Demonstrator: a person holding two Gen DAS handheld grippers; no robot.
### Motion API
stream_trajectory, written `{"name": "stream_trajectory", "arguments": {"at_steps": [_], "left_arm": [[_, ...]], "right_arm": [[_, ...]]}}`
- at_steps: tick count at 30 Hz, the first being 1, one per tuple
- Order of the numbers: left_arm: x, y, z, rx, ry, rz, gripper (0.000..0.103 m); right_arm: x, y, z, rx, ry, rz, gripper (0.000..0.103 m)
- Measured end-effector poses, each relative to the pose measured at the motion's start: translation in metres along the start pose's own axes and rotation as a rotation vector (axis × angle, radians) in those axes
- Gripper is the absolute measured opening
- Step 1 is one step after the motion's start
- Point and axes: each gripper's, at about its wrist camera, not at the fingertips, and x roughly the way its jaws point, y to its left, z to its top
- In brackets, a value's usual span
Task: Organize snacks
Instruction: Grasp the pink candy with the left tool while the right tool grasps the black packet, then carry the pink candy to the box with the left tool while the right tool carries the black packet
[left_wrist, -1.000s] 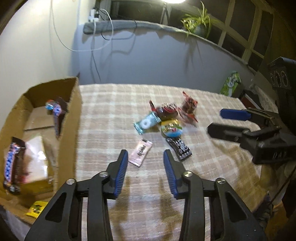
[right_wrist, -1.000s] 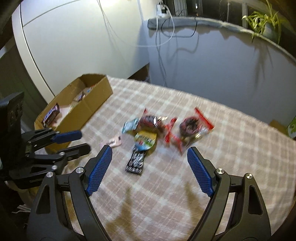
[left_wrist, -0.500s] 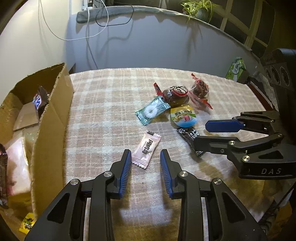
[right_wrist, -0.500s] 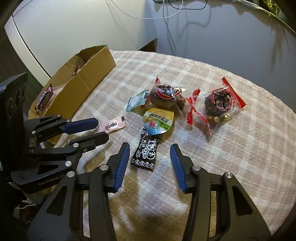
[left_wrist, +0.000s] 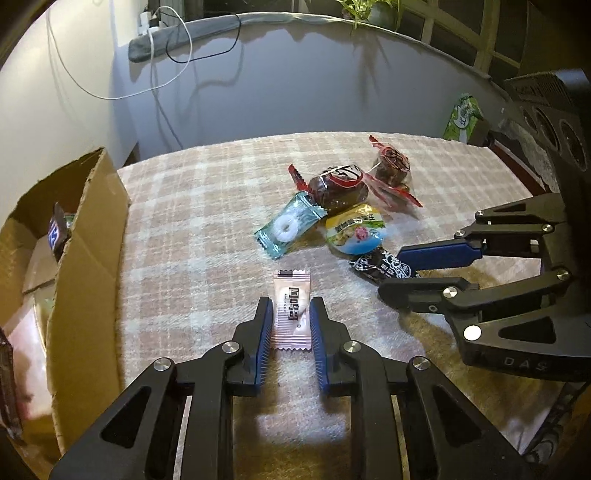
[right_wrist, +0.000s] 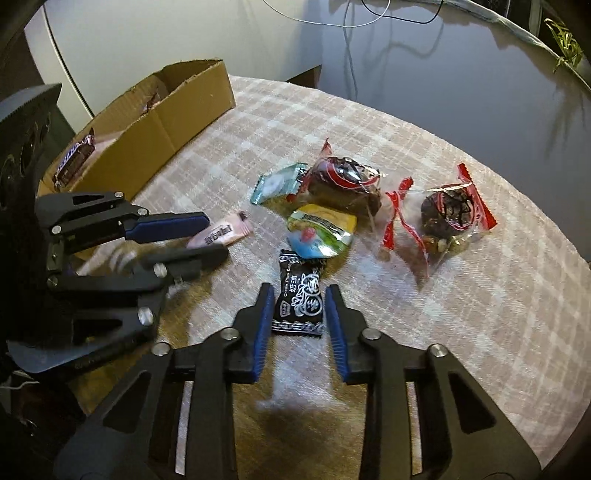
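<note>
My left gripper (left_wrist: 291, 314) is down at the checked tablecloth (left_wrist: 192, 229) with its blue pads on both sides of a pink candy wrapper (left_wrist: 291, 310), touching its edges. My right gripper (right_wrist: 299, 306) straddles a black candy wrapper (right_wrist: 301, 302), with small gaps between the pads and the wrapper. A teal mint packet (left_wrist: 290, 229), a yellow-blue jelly cup (left_wrist: 354, 230) and two red-trimmed cake packs (left_wrist: 338, 184) (right_wrist: 448, 212) lie beyond. The cardboard box (left_wrist: 88, 251) stands at the left and holds snack bars.
A green packet (left_wrist: 463, 116) stands at the table's far right edge. A grey wall, white cables and a plant ledge lie behind the table. The right gripper (left_wrist: 424, 273) is close beside the left one.
Both grippers have moved forward and down and narrowed: the left around the pink wrapper, the right around the black wrapper.
</note>
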Motion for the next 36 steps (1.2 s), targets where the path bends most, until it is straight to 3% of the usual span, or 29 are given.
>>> {"name": "stream_trajectory", "arguments": {"at_steps": [8, 22, 36], "left_arm": [[-0.004, 0.002, -0.003, -0.039, -0.015, -0.008, 0.018], [-0.044, -0.008, -0.013, -0.053, -0.076, -0.021, 0.017], [-0.107, 0.015, -0.018, -0.109, -0.197, 0.005, 0.017]], "right_arm": [[-0.007, -0.006, -0.007, 0.035, -0.009, 0.02, 0.026], [-0.04, -0.014, -0.031, 0.083, -0.067, 0.014, 0.025], [-0.104, 0.012, -0.015, 0.055, -0.209, 0.013, 0.025]]}}
